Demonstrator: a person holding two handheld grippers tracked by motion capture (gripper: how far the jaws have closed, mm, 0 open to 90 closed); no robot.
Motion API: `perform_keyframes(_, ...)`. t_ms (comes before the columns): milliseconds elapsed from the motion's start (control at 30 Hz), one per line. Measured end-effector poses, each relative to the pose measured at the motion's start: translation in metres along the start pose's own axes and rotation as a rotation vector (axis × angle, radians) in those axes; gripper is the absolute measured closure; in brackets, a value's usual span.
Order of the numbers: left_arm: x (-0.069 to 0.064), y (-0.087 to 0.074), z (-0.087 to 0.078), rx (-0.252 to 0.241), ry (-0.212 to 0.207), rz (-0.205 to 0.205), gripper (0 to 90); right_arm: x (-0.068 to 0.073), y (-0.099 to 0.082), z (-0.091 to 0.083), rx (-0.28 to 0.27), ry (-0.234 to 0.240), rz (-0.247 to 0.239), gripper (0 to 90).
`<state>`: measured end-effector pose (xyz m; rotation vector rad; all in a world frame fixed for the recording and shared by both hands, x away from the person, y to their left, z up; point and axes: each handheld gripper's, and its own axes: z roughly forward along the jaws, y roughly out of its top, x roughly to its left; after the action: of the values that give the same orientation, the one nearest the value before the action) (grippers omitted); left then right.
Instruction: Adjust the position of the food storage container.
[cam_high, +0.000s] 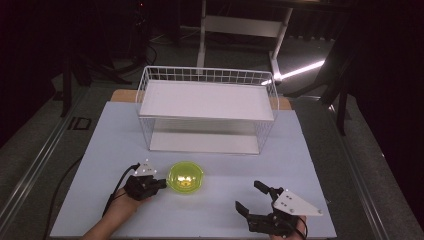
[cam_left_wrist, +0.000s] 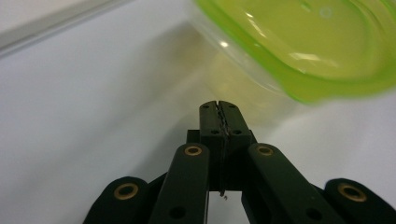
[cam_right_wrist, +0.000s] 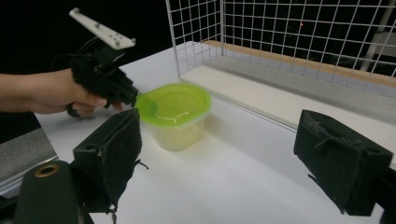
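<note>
White table (cam_high: 300, 160): lidded green tub (cam_high: 185, 178), contents unclear, beside closed left gripper (cam_high: 161, 184); right gripper (cam_high: 248, 197) wide.

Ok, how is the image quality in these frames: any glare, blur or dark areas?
High view: surroundings dark, a bright glare streak on the floor, table evenly lit. Left gripper view: the green-lidded container is soft and out of focus, the shut left hand-held gripper sharp. Right gripper view: the open right hand-held gripper looms large; container lid edge slightly blurred.

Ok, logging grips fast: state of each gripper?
Left gripper: closed, holding nothing, beside the green-lidded container.
Right gripper: open, holding nothing.
</note>
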<state>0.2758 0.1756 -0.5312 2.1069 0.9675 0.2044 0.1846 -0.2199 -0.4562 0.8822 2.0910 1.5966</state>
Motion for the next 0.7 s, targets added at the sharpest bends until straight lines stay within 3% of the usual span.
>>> perform_keyframes(233,-0.007,0.005,0.007,-0.003,-0.012,0.021,90.0,0.000,-0.001,0.000,0.005,0.000,0.000,14.9)
perform_keyframes(333,-0.011,0.005,0.011,0.002,-0.029,0.013,90.0,0.000,0.000,0.000,0.004,0.001,0.001,14.9)
perform_keyframes(700,-0.028,0.014,0.027,0.021,-0.075,0.052,90.0,0.000,0.000,-0.001,0.005,0.000,-0.003,14.9)
